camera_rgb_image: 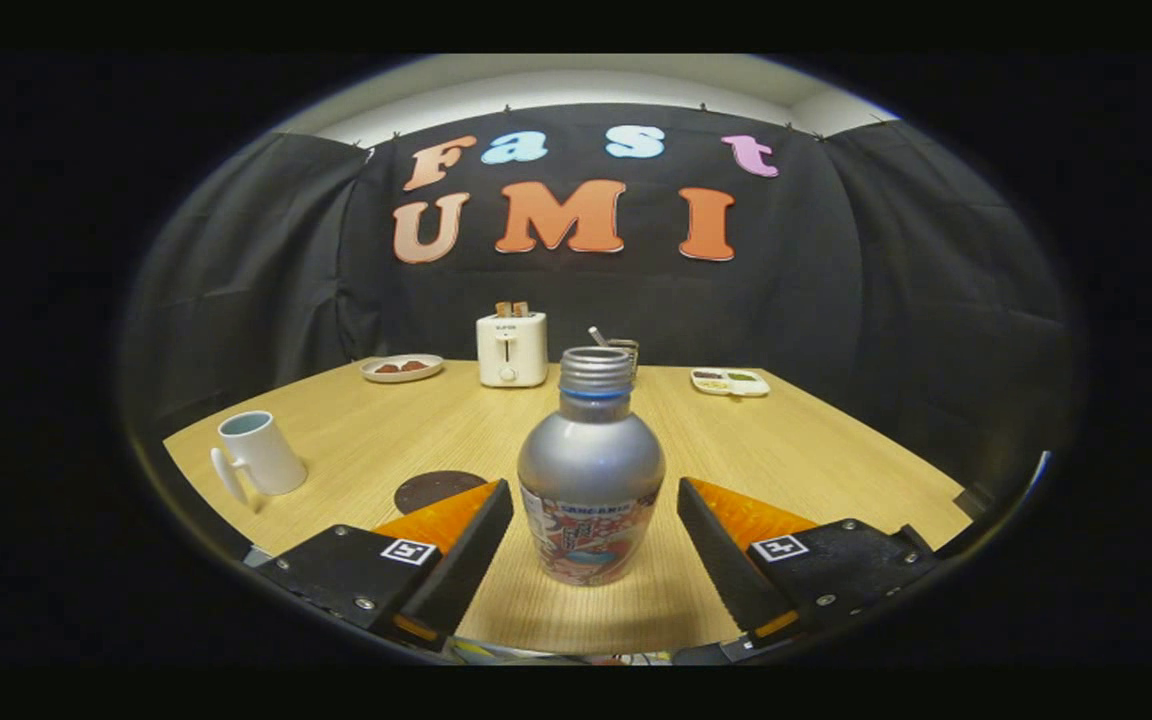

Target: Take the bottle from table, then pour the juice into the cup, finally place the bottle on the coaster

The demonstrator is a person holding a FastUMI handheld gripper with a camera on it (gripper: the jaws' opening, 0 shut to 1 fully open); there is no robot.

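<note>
A silver bottle (590, 480) with a printed label and an open threaded neck stands upright on the wooden table (796, 450). It sits between my two fingers, with a gap on each side. My gripper (594, 492) is open and touches nothing. A white cup (258, 455) with a handle stands on the table to the left, beyond the left finger. A dark round coaster (433, 487) lies flat just ahead of the left finger, partly hidden by it.
At the back of the table stand a white toaster (511, 347) with bread in it, a plate (401, 368) of food to its left, and a small divided tray (730, 381) on the right. A metal object pokes up behind the bottle's neck.
</note>
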